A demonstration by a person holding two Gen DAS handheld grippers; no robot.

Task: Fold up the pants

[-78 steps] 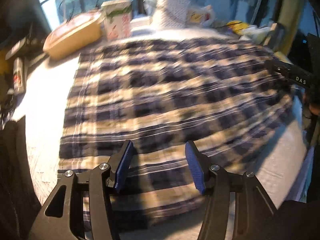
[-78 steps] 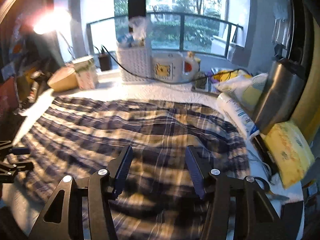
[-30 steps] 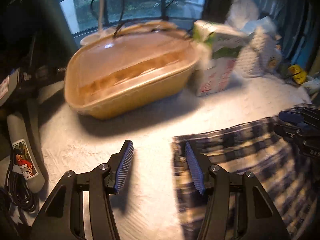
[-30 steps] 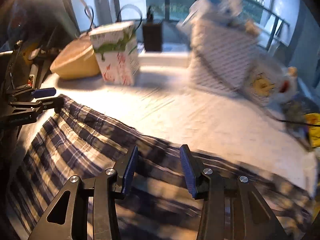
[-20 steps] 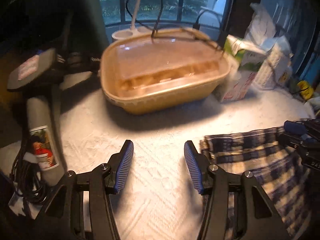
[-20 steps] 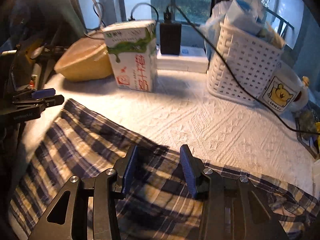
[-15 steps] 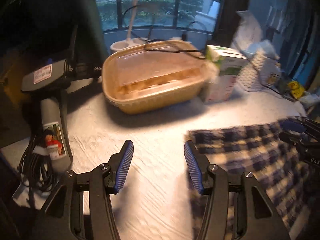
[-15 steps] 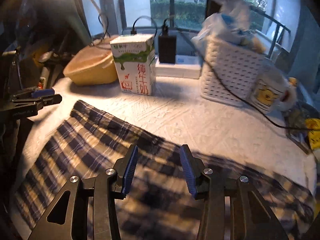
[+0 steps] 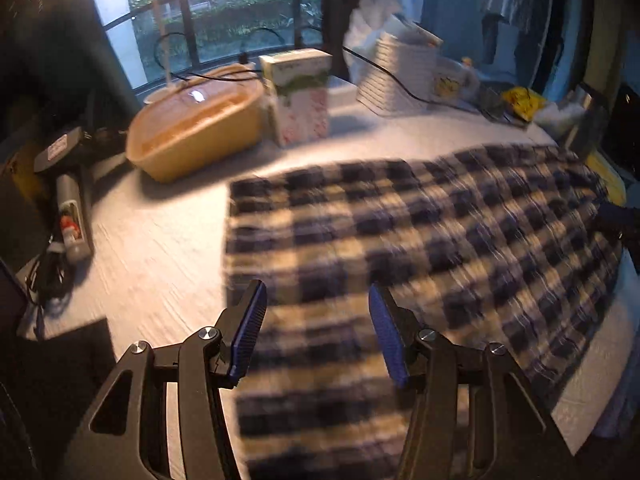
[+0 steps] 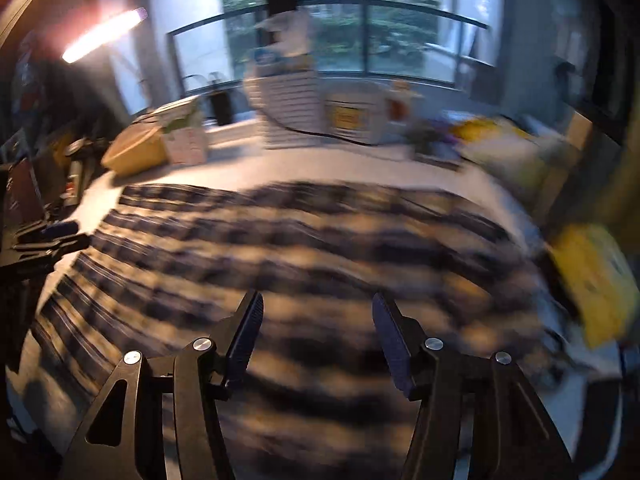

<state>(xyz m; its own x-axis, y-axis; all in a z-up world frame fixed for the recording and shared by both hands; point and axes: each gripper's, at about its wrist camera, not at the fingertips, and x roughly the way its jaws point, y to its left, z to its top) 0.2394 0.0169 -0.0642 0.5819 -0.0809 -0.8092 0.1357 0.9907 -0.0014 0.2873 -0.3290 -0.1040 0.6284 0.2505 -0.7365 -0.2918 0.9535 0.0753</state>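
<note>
On white bedspread (image 9: 160, 240), plaid pants (image 9: 400, 240)

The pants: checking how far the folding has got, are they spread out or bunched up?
Spread flat. The plaid pants lie flat across the white tabletop; blur hides any layers.

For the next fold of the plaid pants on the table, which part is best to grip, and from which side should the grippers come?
Probably the short left edge of the plaid pants, at its two corners. That edge lies straight on bare table, so a finger can likely slide under from the left. The left gripper is open above it; the right gripper, jaws opening and holding nothing, hangs over the middle.
</note>
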